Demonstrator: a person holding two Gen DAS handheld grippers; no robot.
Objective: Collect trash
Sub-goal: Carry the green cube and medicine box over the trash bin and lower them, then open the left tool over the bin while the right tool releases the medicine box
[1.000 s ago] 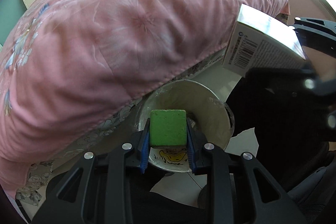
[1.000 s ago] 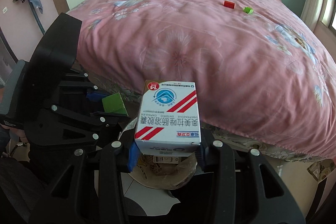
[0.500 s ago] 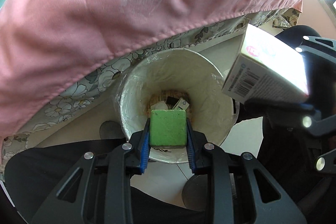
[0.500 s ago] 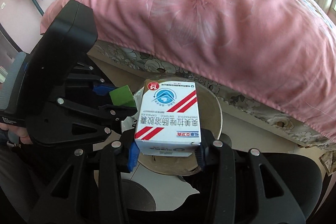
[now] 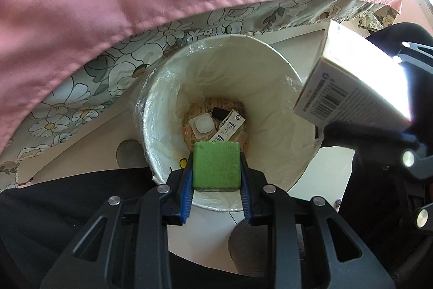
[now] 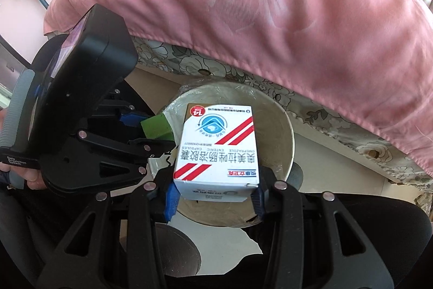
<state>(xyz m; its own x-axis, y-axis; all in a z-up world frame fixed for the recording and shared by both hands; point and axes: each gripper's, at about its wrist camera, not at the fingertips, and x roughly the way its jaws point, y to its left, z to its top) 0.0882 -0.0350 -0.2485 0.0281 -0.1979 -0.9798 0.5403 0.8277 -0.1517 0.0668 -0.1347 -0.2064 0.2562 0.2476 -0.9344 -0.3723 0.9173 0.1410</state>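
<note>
Above a lined waste bin [image 5: 273,77] at the foot of a bed, we hold two pieces of rubbish over its open mouth. Our left tongs [image 5: 216,167] pinch a green block [image 5: 216,164] between blue pads, squarely over the near rim of the bin. Our right tongs [image 6: 215,194] clamp a white medicine box [image 6: 217,151] with red stripes and a blue emblem, its printed face up and its far end reaching over the middle of the bin. In the left wrist view the same box [image 5: 354,88] juts in from the right edge, barcode side showing, above the bin's right rim. In the right wrist view the left tongs enter from the left with the green block [image 6: 156,127] at the bin's left rim, just beside the box.

At the bottom of the bin lie a small white blister pack [image 5: 202,123], a slim white carton [image 5: 227,127] and a dark scrap [image 5: 219,112]. A clear plastic liner [image 5: 167,88] folds over the rim. A pink quilt [image 6: 284,4] hangs over the bed's flowered sheet [image 5: 89,88] just behind the bin, which stands on a pale floor [image 5: 330,169].
</note>
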